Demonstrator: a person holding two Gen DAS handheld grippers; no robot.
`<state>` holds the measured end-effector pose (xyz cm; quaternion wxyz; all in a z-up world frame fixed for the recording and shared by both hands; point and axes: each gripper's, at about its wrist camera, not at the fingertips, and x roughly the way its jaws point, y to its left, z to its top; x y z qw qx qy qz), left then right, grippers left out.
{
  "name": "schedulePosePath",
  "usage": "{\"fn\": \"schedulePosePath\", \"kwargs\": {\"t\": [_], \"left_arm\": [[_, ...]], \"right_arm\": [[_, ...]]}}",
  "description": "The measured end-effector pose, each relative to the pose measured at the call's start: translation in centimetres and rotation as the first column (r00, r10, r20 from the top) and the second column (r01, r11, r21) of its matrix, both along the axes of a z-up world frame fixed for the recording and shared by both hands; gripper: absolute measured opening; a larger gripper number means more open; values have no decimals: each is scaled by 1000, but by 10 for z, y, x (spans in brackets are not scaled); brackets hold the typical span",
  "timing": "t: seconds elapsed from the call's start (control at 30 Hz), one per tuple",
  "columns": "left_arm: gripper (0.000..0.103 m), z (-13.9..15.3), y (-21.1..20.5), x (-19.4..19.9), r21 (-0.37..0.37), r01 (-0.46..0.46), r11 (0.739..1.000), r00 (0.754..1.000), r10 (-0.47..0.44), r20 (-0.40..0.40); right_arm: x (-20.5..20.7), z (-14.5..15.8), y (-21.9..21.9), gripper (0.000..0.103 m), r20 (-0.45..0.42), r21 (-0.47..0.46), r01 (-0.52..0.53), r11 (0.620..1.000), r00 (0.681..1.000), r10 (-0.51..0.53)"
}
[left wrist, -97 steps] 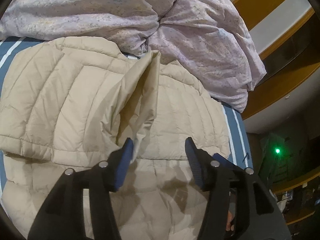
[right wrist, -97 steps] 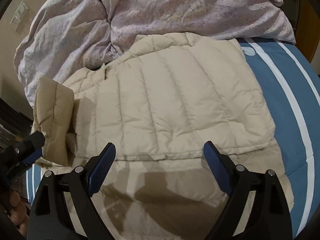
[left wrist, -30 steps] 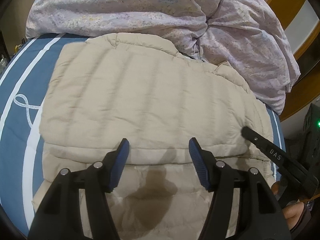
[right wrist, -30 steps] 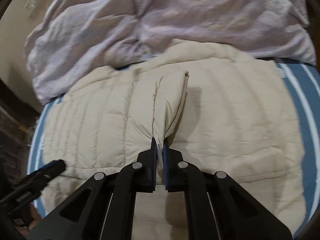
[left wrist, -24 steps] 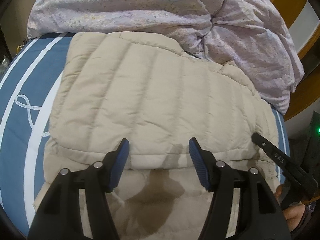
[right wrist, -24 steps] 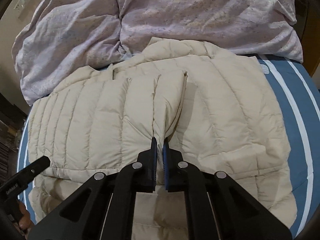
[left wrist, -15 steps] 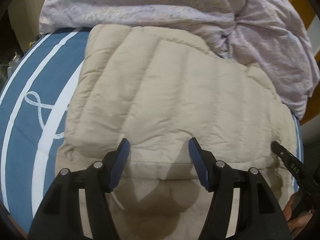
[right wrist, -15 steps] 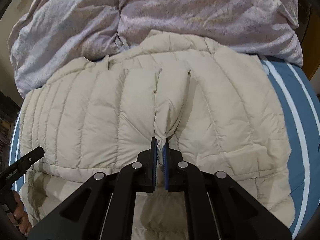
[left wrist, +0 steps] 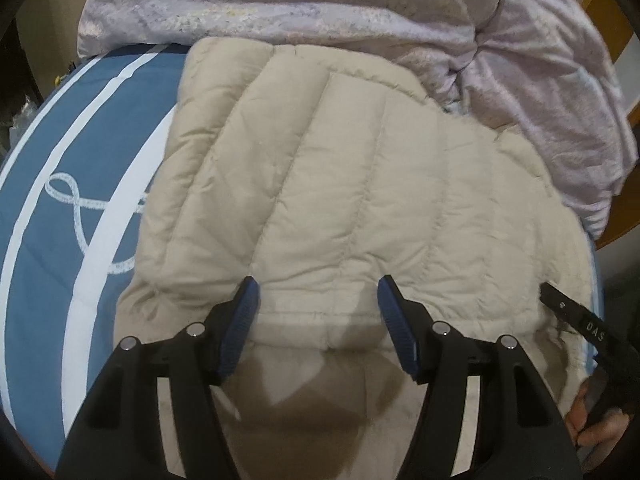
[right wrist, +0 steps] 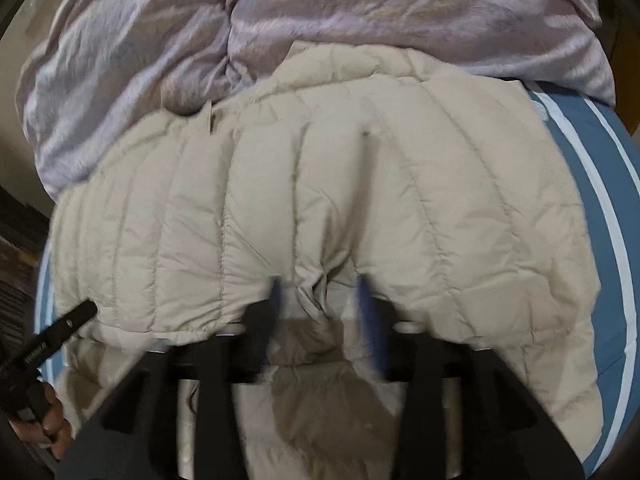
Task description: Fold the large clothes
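The right gripper [right wrist: 320, 292] is opening, its blue-padded fingers [right wrist: 370, 304] blurred and drawing apart on either side of a pinched ridge of fabric [right wrist: 310, 292] that stands between them, the pads no longer pressing it; the left gripper [left wrist: 318, 308] hangs with its fingers [left wrist: 240, 320] spread wide and nothing between them, poised just above the folded edge of the beige quilted down jacket [left wrist: 352, 184]; that jacket lies folded over itself on the bed, its upper layer ending in a hem just beyond both pairs of fingers, a lower layer showing beneath in shadow; under it lies a blue bedcover [left wrist: 48, 216] with white stripes and a looped white line; at the far side a crumpled lilac duvet [right wrist: 320, 12] touches the jacket's far edge; a person's hand [left wrist: 596, 420] holds the other gripper at the frame's edge.
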<state>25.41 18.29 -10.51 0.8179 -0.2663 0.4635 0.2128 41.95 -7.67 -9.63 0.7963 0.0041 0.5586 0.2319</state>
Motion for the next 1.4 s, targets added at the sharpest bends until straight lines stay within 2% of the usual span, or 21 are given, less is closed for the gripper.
{"fn": "schedulePosePath", "kwargs": {"t": [0.03, 0.13, 0.33, 0.5, 0.7, 0.97, 1.17, 1.4], "left_arm": [[62, 4, 0, -8, -2, 7, 1000, 1000, -7, 15], [62, 15, 2, -30, 2, 21, 1000, 999, -22, 48], [62, 26, 14, -94, 8, 11, 1000, 996, -12, 83], [62, 18, 20, -151, -11, -6, 1000, 997, 7, 75], [62, 1, 19, -204, -85, -37, 996, 995, 45, 91], [62, -11, 8, -238, -142, -30, 989, 993, 47, 113], [61, -22, 1, -253, -193, -27, 981, 991, 51, 122], [59, -23, -10, -264, -211, -19, 977, 988, 51, 146]], "right_arm": [[-2, 7, -8, 72, 23, 12, 14, 1000, 1000, -14], [-11, 23, -26, 72, 57, 36, 23, 999, 998, -25], [-31, 36, -73, 72, 59, 57, 81, 995, 995, -84], [-59, 33, -125, 72, 42, 21, 146, 989, 988, -147], [-93, 28, -181, 72, 29, -5, 232, 973, 972, -232], [-129, 18, -231, 72, -13, 13, 312, 950, 950, -311], [-147, 8, -252, 72, -56, 31, 333, 943, 942, -331], [-161, 0, -267, 72, -94, 67, 333, 940, 940, -327]]}}
